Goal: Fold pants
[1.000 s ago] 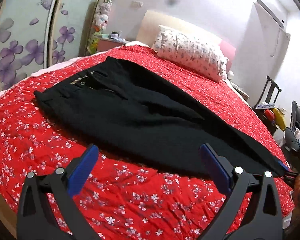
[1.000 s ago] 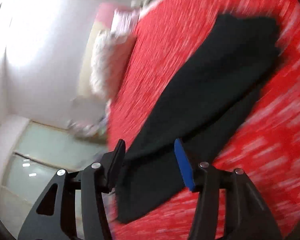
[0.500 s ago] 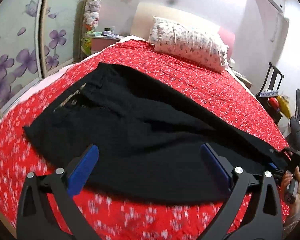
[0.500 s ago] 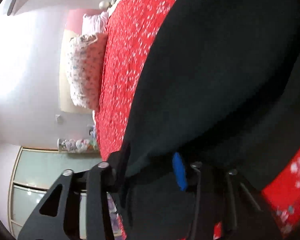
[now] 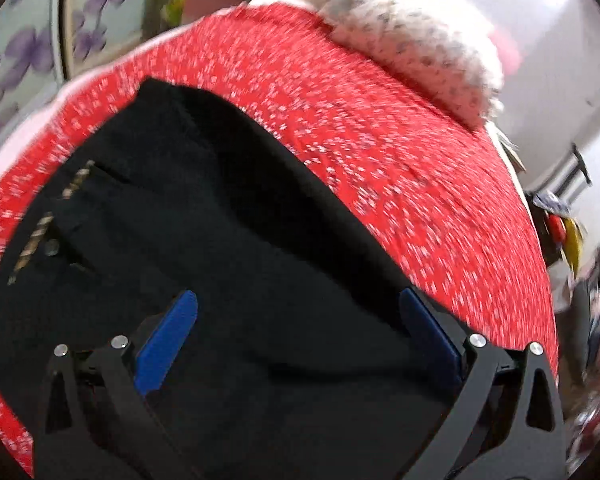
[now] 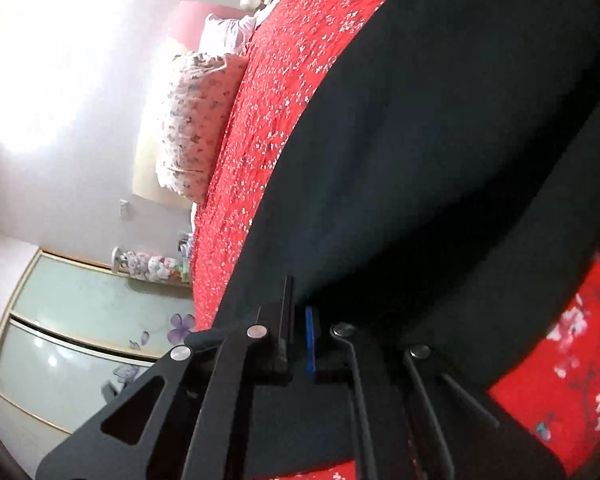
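Note:
Black pants (image 5: pixel 240 240) lie flat on the red flowered bedspread (image 5: pixel 380 140), the waistband with its button (image 5: pixel 52 246) at the left. My left gripper (image 5: pixel 296 296) hovers open over the upper part of the pants with nothing between its blue pads. In the right wrist view the pants (image 6: pixel 440 140) stretch away from my right gripper (image 6: pixel 298 312). Its jaws are closing the last bit and pinch the near edge of the black cloth at the leg end.
A flowered pillow (image 5: pixel 412 52) lies at the head of the bed, also visible in the right wrist view (image 6: pixel 192 120). A wardrobe with purple flower doors (image 5: pixel 24 52) stands past the bed's left side. Clutter (image 5: pixel 560 232) sits beside the bed on the right.
My left gripper swept over the pants toward the waistband and tilted down, still open. My right gripper came down on the leg end and closed on the cloth.

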A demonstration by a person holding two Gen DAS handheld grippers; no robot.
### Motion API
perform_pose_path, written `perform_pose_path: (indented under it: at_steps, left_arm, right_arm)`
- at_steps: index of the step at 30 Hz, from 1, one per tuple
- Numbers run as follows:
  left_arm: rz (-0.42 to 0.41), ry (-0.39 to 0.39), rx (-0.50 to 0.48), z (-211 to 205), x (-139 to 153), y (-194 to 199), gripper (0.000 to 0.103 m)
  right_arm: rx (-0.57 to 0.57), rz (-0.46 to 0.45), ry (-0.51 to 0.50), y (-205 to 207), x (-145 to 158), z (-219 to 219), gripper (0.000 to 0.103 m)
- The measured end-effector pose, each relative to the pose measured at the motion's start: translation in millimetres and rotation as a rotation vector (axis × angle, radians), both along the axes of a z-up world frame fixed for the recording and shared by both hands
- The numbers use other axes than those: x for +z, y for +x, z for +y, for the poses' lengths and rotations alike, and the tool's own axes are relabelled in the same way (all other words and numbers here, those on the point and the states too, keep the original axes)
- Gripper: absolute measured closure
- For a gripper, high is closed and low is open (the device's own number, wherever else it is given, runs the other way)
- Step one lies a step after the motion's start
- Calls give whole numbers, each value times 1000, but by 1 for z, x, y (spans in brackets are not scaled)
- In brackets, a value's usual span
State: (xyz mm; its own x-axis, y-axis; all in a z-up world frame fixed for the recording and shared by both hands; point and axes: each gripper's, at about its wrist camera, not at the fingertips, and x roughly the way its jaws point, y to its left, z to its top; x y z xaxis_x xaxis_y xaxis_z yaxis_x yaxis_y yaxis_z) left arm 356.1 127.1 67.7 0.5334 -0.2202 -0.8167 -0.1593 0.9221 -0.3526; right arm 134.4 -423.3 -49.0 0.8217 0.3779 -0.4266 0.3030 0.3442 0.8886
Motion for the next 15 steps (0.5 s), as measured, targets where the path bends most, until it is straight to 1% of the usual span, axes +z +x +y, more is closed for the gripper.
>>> perform_pose_path:
  at_steps: [3, 7, 8, 9, 10, 11, 12, 13, 14, 15]
  left_arm:
    - [77, -58, 66, 3, -20, 40, 3]
    - [130, -102, 188, 9, -45, 76, 4]
    - [142, -111, 205, 11, -50, 81, 6]
    - [157, -123, 237, 13, -56, 87, 13]
    - [160, -134, 258, 14, -59, 91, 15]
    - [162, -141, 275, 15, -62, 94, 20]
    - [163, -142, 293, 16, -65, 98, 34]
    - [165, -143, 294, 18, -68, 101, 43]
    - [166, -152, 294, 18, -70, 103, 64]
    - [158, -170, 293, 20, -71, 101, 76]
  right_arm:
    - [7, 5, -11, -2, 1, 0, 99]
    - [27, 15, -36, 2, 1, 2, 99]
    - [29, 16, -39, 3, 2, 2, 99]
    - [30, 16, -41, 4, 4, 4, 99]
    - [34, 16, -45, 4, 4, 4, 99]
    - [34, 16, -47, 3, 4, 4, 99]
    - [35, 16, -50, 2, 4, 4, 99]
    - [36, 16, -54, 4, 4, 5, 99]
    - [37, 16, -56, 3, 4, 5, 99]
    - [38, 16, -58, 2, 5, 6, 99]
